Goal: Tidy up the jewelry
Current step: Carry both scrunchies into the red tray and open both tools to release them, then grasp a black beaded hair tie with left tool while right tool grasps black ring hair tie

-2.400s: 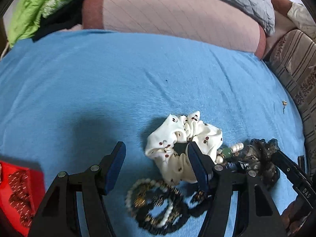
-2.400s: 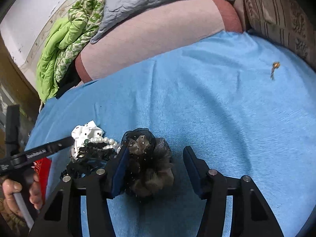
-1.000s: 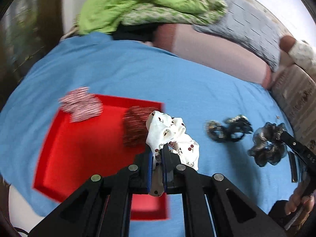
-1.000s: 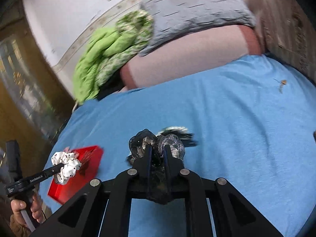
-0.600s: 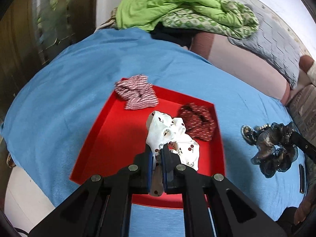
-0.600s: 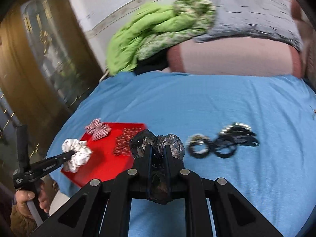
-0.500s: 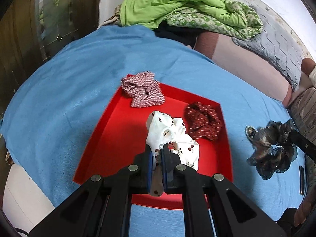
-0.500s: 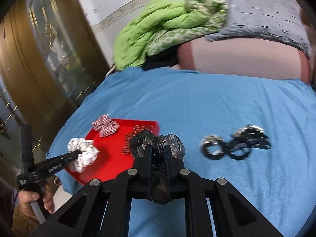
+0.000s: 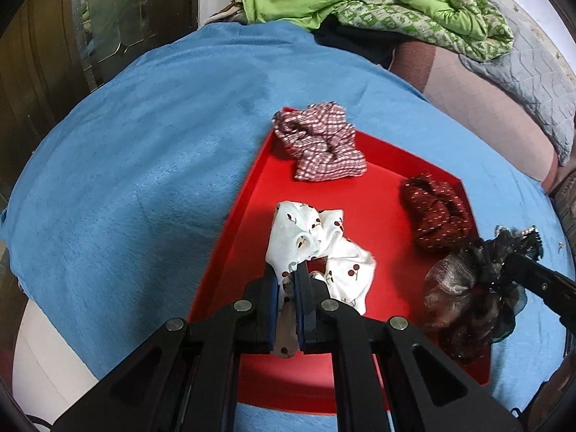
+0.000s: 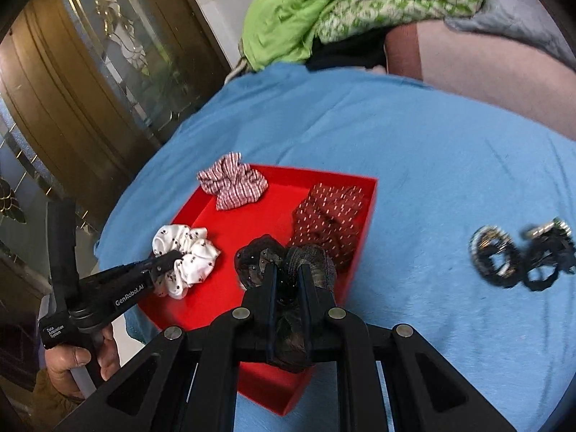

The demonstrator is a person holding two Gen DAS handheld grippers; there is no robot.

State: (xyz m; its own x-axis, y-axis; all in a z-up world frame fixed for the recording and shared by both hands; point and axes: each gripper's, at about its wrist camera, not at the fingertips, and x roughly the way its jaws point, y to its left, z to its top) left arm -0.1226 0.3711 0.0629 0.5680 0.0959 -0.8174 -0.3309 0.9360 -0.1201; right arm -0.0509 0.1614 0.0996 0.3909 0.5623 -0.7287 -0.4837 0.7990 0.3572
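Hanging over the near-left part of the red tray, the white cherry-print scrunchie is pinched in the left hand-held gripper, jaws nearly shut on the fabric. The tray floor is judged to lie directly below and just ahead of that gripper, so a short drop + release is all that is called for. To the right, the dark sheer scrunchie is clamped in the right hand-held gripper, jaws likewise closed on it, over the tray's near-right edge; open red floor lies ahead and left of it. Neither held item has a clear long axis; both are bunched rings. The left hand is judged nearer to free tray floor.

Counts, L to R: 1 checked scrunchie at the tray's far corner, 1 maroon dotted scrunchie w/in the tray, 2 held scrunchies, approx. 2 beaded rings on the blue bed cover, well apart from the tray; blurred, so that count is unsure.
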